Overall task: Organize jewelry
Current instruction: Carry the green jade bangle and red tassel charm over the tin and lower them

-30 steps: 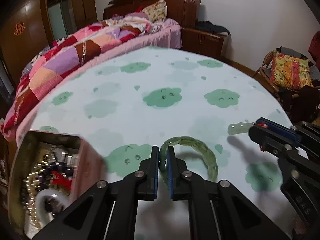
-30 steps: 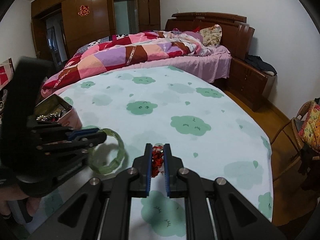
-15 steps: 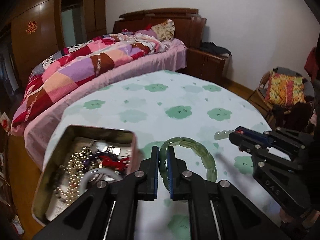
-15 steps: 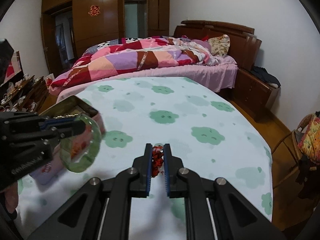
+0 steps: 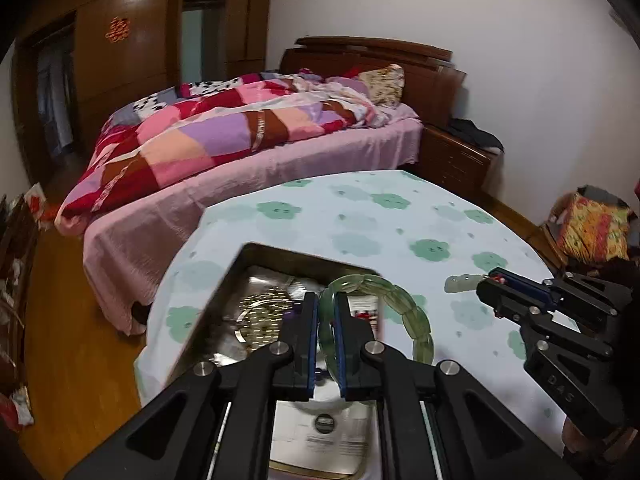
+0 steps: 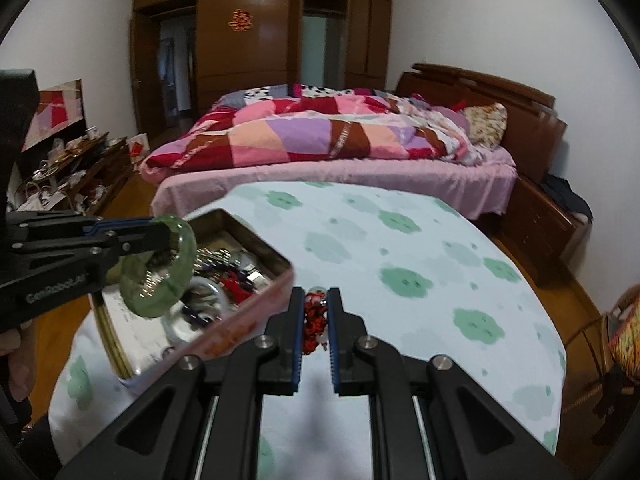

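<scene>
Gripping a green bangle point(image 5: 404, 312) at lower centre, the left gripper point(image 5: 326, 316) has its jaws closed on it above the open tin point(image 5: 224, 304) of jewelry. At lower centre of the right view, the right gripper point(image 6: 316, 320) pinches a red beaded piece point(image 6: 314, 320) over the cloud-print table point(image 6: 400, 264).

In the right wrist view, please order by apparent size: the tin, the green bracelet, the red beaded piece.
1. Tin
2. Green bracelet, held by the left gripper; nearness may inflate it
3. Red beaded piece, in the right gripper
</scene>
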The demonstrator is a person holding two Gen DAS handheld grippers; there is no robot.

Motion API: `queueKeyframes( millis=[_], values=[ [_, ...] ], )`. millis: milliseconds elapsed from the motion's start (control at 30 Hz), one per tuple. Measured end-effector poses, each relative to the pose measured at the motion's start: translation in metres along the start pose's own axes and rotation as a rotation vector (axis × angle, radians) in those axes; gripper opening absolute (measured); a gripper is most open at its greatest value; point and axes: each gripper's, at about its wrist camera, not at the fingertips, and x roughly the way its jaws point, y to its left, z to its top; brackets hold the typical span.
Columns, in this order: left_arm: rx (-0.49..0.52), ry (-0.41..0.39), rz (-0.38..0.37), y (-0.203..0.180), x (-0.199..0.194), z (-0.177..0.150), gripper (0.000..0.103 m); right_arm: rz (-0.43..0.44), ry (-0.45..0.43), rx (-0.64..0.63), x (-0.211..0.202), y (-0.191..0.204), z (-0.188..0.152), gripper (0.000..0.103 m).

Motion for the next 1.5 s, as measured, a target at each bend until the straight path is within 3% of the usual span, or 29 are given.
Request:
queueKeyframes(
  millis=[400,1500],
  values=[
    [-0.074,-0.007,0.047,0.039,-0.003,-0.004,0.007,0.059,-0.014,-0.09,0.015,0.046,0.018,0.012],
    [-0.106,0.05,0.054,0.059,0.015,-0.019,0.007,0.124,0.037,-0.15,0.054,0.086,0.015,0.012]
  ],
)
